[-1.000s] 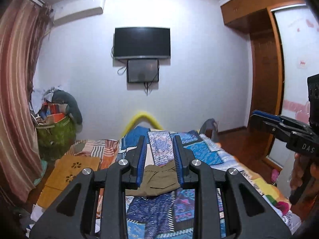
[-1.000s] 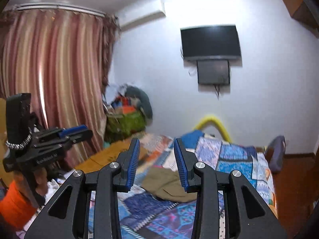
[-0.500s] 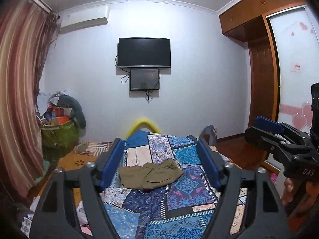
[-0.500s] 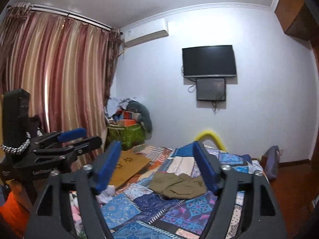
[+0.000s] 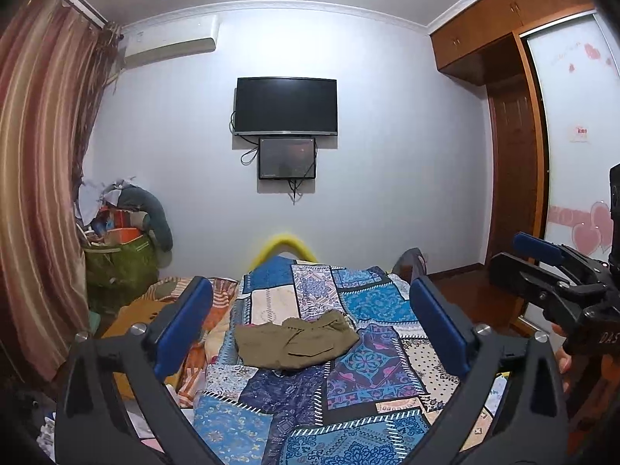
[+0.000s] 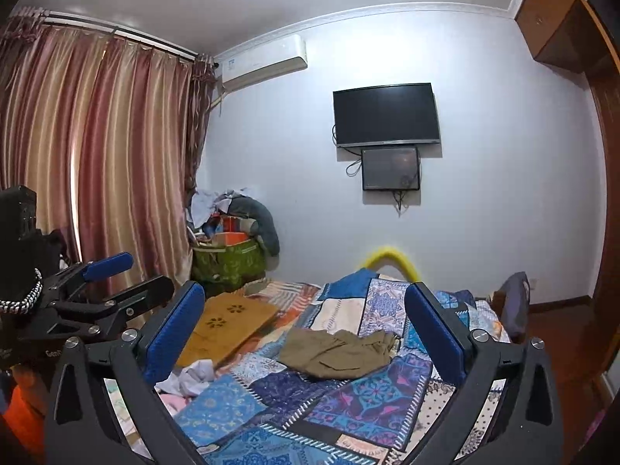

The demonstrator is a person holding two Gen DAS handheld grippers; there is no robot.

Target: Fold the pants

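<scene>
Olive pants (image 5: pixel 296 343) lie crumpled on the patchwork quilt (image 5: pixel 372 368) in the lower centre of both views, long axis across the frame, ahead of and apart from the left gripper (image 5: pixel 310 325) and right gripper (image 6: pixel 304 331), whose jaws are opening wide around nothing, neither plainly nearer.
</scene>
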